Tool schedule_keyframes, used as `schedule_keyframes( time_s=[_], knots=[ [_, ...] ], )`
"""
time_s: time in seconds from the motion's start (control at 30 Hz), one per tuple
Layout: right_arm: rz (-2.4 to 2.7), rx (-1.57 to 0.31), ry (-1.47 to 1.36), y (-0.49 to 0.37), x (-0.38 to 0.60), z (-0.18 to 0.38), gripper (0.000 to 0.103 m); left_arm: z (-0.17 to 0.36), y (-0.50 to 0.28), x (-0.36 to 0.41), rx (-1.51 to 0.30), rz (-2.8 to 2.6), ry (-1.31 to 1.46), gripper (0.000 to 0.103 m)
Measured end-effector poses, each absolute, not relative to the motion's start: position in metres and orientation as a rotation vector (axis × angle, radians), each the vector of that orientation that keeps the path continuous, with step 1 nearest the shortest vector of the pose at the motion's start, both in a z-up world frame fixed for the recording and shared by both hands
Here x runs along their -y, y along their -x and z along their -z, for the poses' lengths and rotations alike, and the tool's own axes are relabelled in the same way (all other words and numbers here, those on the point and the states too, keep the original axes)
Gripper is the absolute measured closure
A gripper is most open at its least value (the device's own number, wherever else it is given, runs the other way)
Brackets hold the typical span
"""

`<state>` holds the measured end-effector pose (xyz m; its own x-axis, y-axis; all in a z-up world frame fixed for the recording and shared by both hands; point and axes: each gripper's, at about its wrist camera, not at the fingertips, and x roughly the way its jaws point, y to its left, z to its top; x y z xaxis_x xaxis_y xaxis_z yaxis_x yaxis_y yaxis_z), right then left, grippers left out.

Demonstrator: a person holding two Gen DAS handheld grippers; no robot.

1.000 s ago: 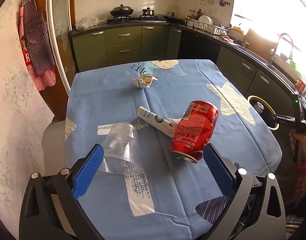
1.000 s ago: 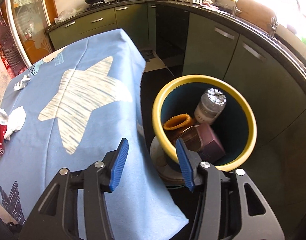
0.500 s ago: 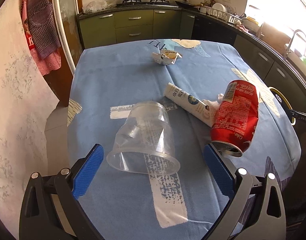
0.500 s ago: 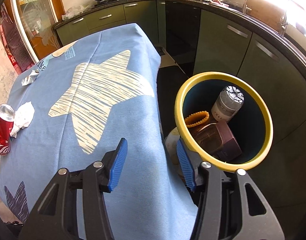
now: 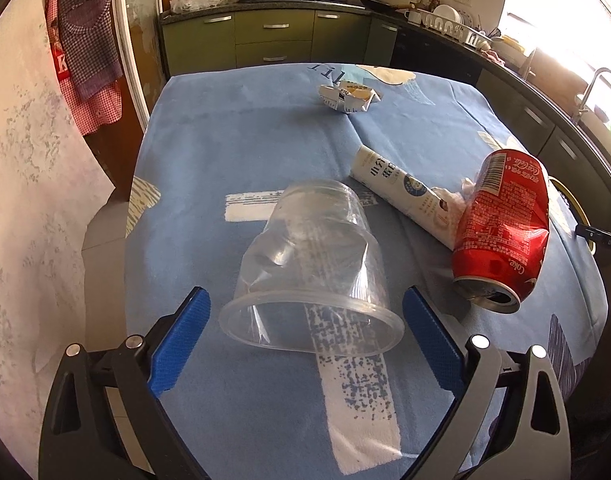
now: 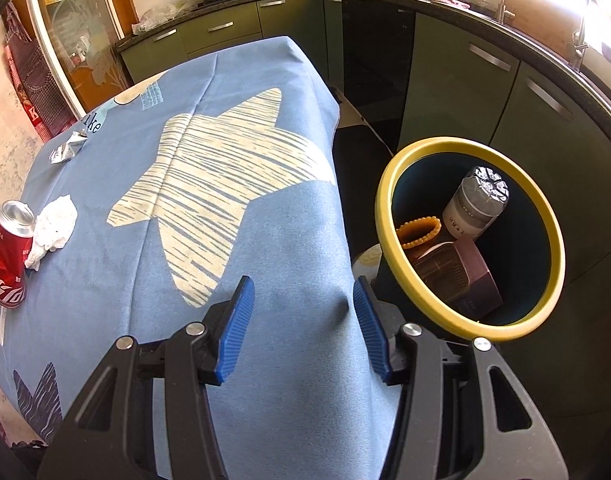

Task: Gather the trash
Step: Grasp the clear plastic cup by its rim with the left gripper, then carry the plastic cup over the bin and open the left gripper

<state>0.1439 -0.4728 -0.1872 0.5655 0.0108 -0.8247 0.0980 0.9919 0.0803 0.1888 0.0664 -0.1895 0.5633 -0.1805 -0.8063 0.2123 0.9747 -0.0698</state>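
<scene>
A clear plastic cup lies on its side on the blue tablecloth, its mouth toward me. My left gripper straddles the cup's rim and its jaws are closing; the blue pads stand just beside the rim without pressing it. A dented red cola can, a white tube and a crumpled tissue lie to the right. A crushed carton sits farther back. My right gripper hangs open and empty over the table's edge, next to the yellow-rimmed bin.
The bin holds a grey-capped bottle, an orange ring and a purple box. Green kitchen cabinets run behind and to the right. The can, tissue and carton show at the right wrist view's left.
My left gripper has come down and forward until the cup's rim lies between its pads, and the jaws have narrowed a little. The right gripper has drifted slightly; the bin sits farther right in its view.
</scene>
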Motion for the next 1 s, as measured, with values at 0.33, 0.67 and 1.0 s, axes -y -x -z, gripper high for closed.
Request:
schedule_keyframes(
  time_s=[0.33, 0.67, 1.0],
  knots=[
    [0.04, -0.973, -0.123, -0.144, 0.472, 0.191, 0.054, 0.189, -0.183, -0.061, -0.924, 0.249, -0.061, 0.025],
    [0.037, -0.973, -0.12, -0.143, 0.47, 0.191, 0.054, 0.169, -0.173, -0.059, -0.874, 0.247, -0.085, 0.025],
    [0.025, -0.961, -0.119, -0.139, 0.469, 0.187, 0.054, 0.125, -0.15, -0.038, -0.794, 0.277, -0.135, 0.025]
  ],
)
